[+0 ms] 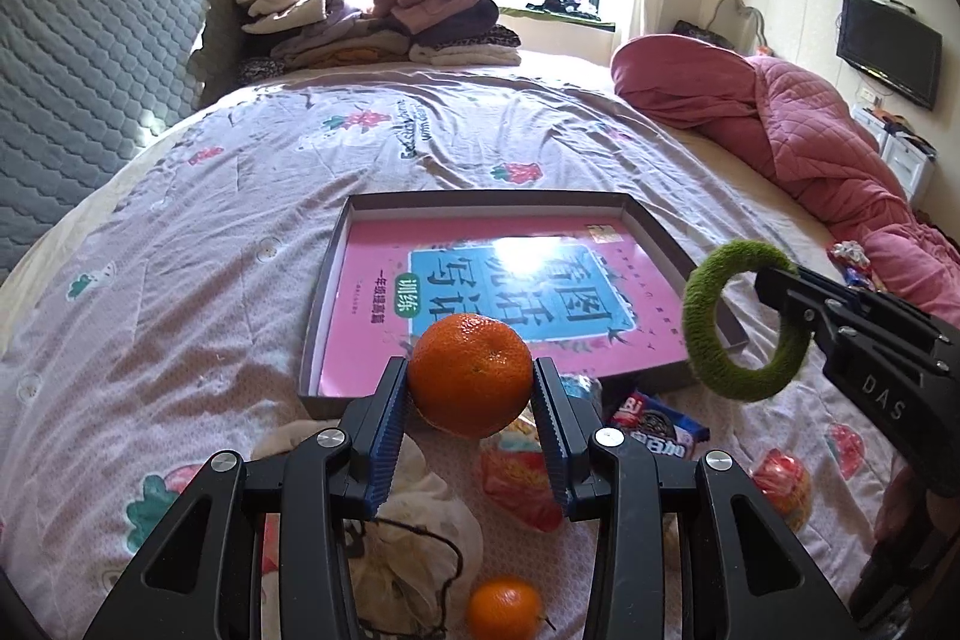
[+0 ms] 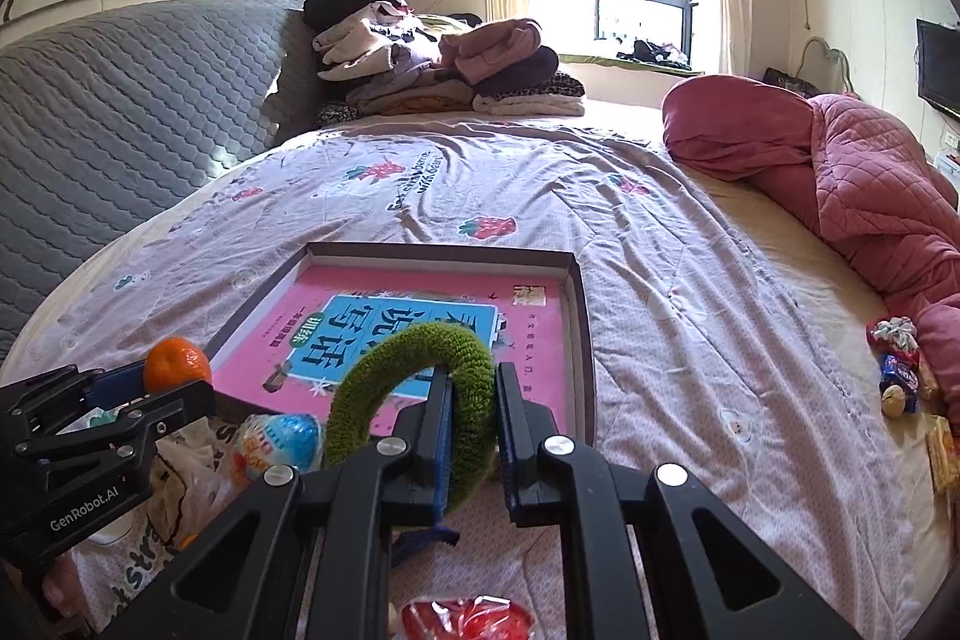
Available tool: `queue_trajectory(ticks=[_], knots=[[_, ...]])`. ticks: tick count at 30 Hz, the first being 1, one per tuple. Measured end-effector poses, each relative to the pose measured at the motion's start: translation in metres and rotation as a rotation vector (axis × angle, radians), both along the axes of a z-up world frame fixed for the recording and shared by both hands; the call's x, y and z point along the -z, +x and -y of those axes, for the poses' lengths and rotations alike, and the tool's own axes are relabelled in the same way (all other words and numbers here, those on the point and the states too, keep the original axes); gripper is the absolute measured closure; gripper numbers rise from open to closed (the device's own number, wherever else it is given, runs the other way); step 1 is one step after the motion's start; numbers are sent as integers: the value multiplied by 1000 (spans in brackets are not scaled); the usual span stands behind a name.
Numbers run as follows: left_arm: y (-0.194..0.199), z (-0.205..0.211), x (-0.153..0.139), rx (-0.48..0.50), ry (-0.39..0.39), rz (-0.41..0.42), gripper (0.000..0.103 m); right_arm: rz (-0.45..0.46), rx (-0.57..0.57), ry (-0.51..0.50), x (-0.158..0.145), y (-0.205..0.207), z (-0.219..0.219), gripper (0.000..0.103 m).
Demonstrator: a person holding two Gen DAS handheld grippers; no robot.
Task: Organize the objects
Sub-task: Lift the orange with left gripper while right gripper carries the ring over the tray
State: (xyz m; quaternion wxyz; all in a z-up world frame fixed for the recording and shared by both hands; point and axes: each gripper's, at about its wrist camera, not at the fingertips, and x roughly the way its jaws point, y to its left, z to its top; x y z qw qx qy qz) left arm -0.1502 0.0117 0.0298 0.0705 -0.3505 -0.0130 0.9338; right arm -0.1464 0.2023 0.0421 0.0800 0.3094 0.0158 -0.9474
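So our left gripper (image 1: 471, 388) has its jaws clamped on an orange (image 1: 471, 375), held up over the near edge of the shallow box (image 1: 336, 268) with the pink book (image 1: 516, 304). Our right gripper (image 1: 798, 304) holds a fuzzy green ring (image 1: 699, 334). Second orange (image 1: 504, 607) sits on the bed (image 1: 180, 250) below.

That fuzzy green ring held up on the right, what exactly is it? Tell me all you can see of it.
The fuzzy green ring is a round hoop with an open middle, covered in what looks like mossy knitted yarn or plush. It is held off the bed, standing roughly on edge, with the right tongs shut on one side of its band, one finger passing through the hole. It hangs over the near right part of the shallow grey cardboard box and touches nothing but the tongs.
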Motion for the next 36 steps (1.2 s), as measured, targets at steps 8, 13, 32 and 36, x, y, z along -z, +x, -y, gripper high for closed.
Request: queue_trajectory(ticks=[8, 13, 32, 36], knots=[[-23, -3, -3, -27, -44, -9, 62, 40, 6, 27, 7, -28, -5, 89], [-35, -10, -4, -35, -71, -14, 62, 54, 3, 23, 12, -42, -5, 89], [-102, -14, 28, -45, -71, 142, 62, 158, -26, 52, 40, -92, 6, 89], [-111, -15, 37, -47, -84, 167, 62, 188, -16, 75, 47, -100, 7, 89]])
